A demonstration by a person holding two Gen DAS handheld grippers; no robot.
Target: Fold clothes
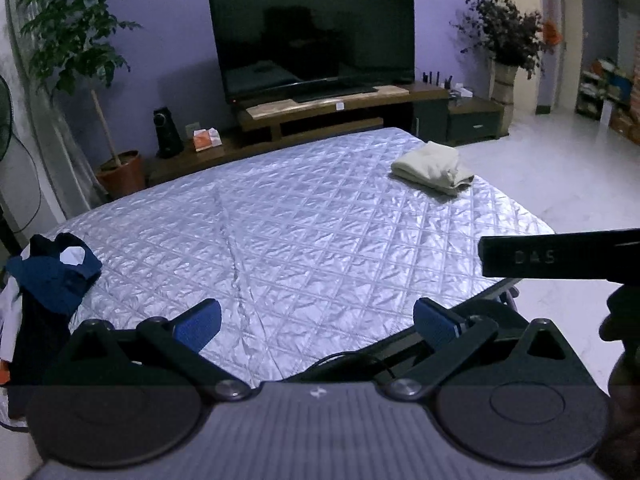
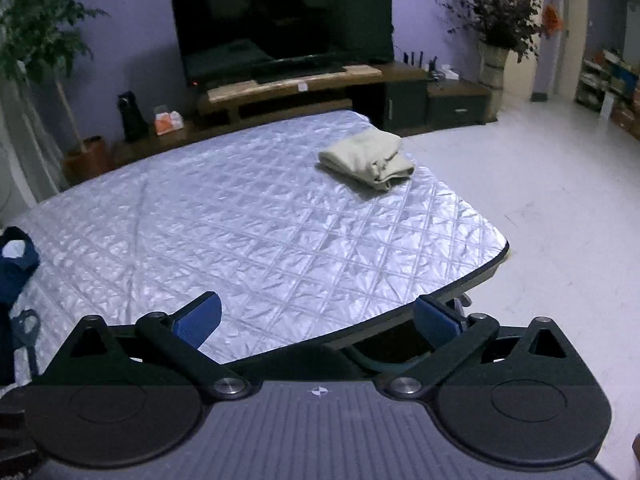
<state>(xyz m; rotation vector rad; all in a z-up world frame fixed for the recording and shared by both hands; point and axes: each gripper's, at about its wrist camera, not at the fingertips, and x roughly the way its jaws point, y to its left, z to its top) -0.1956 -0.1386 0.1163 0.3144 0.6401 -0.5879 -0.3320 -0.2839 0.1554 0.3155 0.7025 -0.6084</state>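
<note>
**Both tongs stood wide and empty over the quilted tabletop**

The left tongs sat low in the left wrist view, their blue pads spread far apart with nothing between them; beneath them lay the silver quilted cover of the tabletop, which filled the middle of the frame. The right tongs were spread just as wide in the right wrist view, likewise gripping nothing; their right pad hung past the near edge of the tabletop, over the pale floor.

A folded beige garment rested on the cover near its far right corner, in the upper right of the left wrist view; in the right wrist view the same folded beige garment lay just above centre, well apart from both pairs of tongs. A heap of dark blue clothes sat at the left edge of the frame, draped over the tabletop's left side; only a sliver of that heap of dark blue clothes showed at the left margin of the right wrist view.

A black bar lettered "DAS" reached in from the right edge of the left wrist view; behind the tabletop stood a dark television on a wooden stand, with a potted plant in the upper left and a vase of dark foliage in the upper right.
</note>
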